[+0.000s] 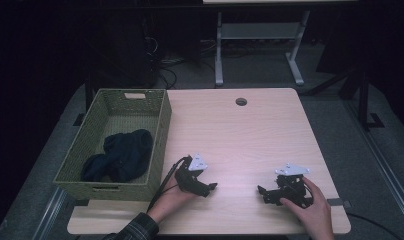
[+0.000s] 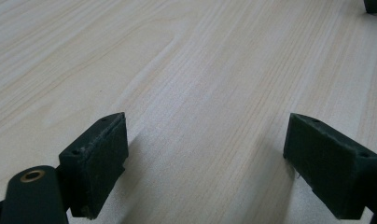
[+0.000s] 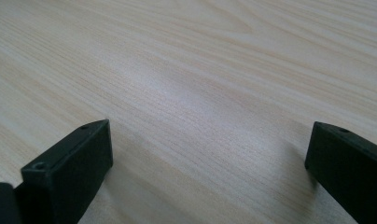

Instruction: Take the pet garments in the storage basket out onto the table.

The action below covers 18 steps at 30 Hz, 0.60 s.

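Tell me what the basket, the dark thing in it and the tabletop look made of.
Basket: woven fibre or wicker-like weave, matte green, judging by its textured walls. Dark bundle: soft cloth, going by its crumpled folds; the kind is unclear. Tabletop: pale wood or wood-look laminate, smooth with printed-looking grain.

Dark cloth [image 1: 122, 155] crumpled in green woven basket [image 1: 160, 130], table's left.
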Tool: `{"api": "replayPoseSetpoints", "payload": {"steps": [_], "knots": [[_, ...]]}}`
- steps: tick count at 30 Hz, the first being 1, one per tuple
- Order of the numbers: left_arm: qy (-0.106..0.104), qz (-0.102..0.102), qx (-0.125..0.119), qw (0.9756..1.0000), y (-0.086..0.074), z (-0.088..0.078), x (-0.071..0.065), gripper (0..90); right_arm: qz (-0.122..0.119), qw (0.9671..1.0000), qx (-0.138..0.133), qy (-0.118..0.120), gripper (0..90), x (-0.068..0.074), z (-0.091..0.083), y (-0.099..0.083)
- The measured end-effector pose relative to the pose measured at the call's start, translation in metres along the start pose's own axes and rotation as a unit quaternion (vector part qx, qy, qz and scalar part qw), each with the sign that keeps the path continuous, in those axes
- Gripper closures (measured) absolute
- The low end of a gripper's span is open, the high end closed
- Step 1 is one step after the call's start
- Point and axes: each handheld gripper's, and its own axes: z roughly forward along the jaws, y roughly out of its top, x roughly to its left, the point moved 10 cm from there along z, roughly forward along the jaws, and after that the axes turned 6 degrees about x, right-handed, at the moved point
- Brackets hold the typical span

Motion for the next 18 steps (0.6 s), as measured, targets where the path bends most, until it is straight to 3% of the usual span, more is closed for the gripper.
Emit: {"api": "replayPoseSetpoints", "payload": {"steps": [18], "knots": [[0.001, -0.005, 0.013, 0.9999, -0.0033, -0.0043, -0.0035, 13.5, 0.0, 1.0, 0.0, 0.0, 0.4, -0.0002, 0.0, 0.0]]}}
